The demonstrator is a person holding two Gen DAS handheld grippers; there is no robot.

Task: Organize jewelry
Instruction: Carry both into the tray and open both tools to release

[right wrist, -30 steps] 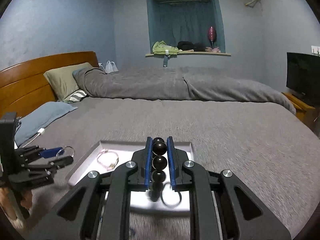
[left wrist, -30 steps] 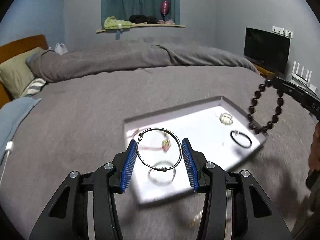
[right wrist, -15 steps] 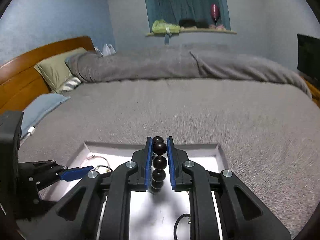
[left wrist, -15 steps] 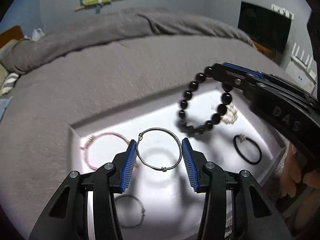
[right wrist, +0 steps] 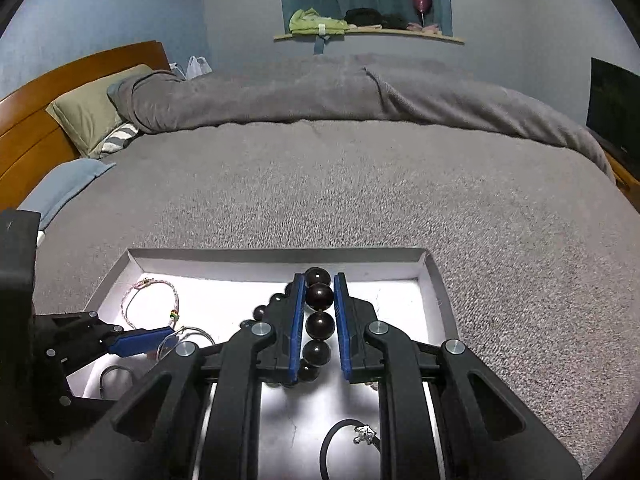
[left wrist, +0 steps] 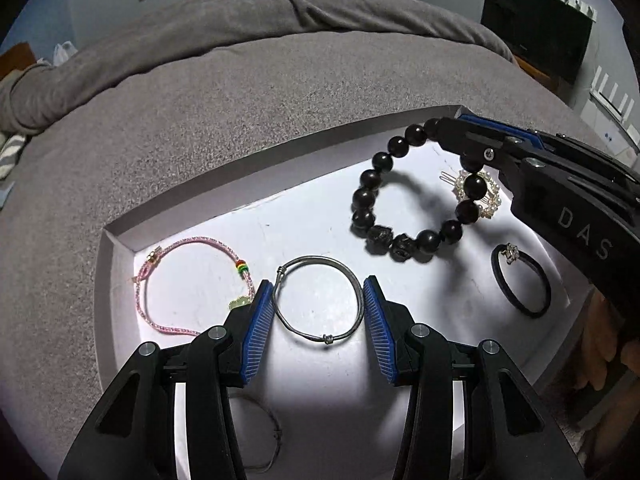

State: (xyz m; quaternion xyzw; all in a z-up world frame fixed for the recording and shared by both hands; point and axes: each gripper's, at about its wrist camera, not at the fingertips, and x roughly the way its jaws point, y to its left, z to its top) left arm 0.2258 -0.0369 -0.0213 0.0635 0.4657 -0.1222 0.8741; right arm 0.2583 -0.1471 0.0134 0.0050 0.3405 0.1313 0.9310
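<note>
A white tray (left wrist: 120,276) lies on the grey bed. My left gripper (left wrist: 319,304) is shut on a silver wire bangle (left wrist: 318,300), held low over the tray's near middle. My right gripper (right wrist: 317,284) is shut on a black bead bracelet (right wrist: 319,296), which hangs over the tray's far right part; that bracelet (left wrist: 376,236) and the right gripper (left wrist: 444,128) also show in the left wrist view. In the tray lie a pink cord bracelet (left wrist: 160,264), a pearl hair clip (left wrist: 492,200), a black hair tie (left wrist: 524,284) and a thin ring (left wrist: 272,428).
The grey bed cover (right wrist: 320,184) surrounds the tray on all sides. Pillows (right wrist: 88,112) and a wooden headboard (right wrist: 32,120) are at the far left. A television (left wrist: 536,28) stands at the right. A window shelf (right wrist: 368,34) holds clothes.
Both grippers have come down lower over the tray. The bead bracelet has moved toward the tray's far right, above the pearl clip. Both grips are unchanged.
</note>
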